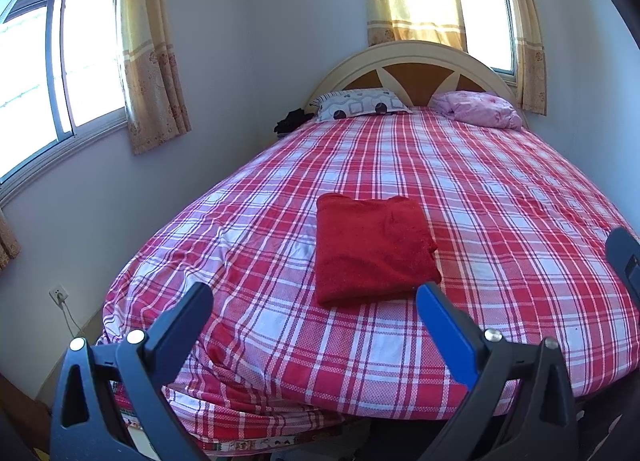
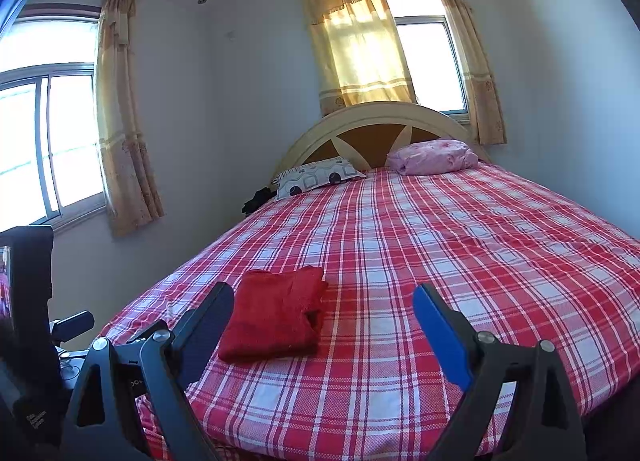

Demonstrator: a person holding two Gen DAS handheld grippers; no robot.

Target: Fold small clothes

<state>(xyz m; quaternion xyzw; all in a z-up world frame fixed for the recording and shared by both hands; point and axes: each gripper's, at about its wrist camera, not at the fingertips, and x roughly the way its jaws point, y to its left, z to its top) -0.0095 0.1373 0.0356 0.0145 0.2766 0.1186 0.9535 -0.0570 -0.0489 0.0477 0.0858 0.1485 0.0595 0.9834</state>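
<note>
Left wrist view showed the red garment point(image 1: 374, 247) folded into a neat rectangle, lying flat on the near half of the bed point(image 1: 500, 221), a little toward the foot edge. The left gripper point(image 1: 314, 297) hung above the foot of the bed with its jaws spread wide and nothing between them; the garment sat just beyond the fingertips, apart from them. In the right wrist view the same red garment point(image 2: 276, 313) lay ahead and left of the right gripper point(image 2: 322, 299), whose jaws were likewise spread wide and held nothing.

The bed carried a red-and-white plaid sheet point(image 1: 360, 361), mildly wrinkled near its left side. At the head lay a patterned grey pillow point(image 1: 362, 103) and a bunched pink quilt point(image 1: 478, 109), both against an arched cream-and-brown headboard point(image 1: 412, 65). A dark bundle point(image 1: 292, 121) sat beside the pillow, off the bed's left edge.

Pale walls enclosed the room. A window point(image 1: 48, 73) with yellow curtains point(image 1: 150, 61) stood on the left wall, another window point(image 1: 484, 17) behind the headboard. A wall socket point(image 1: 59, 295) with a cord sat low at left.
</note>
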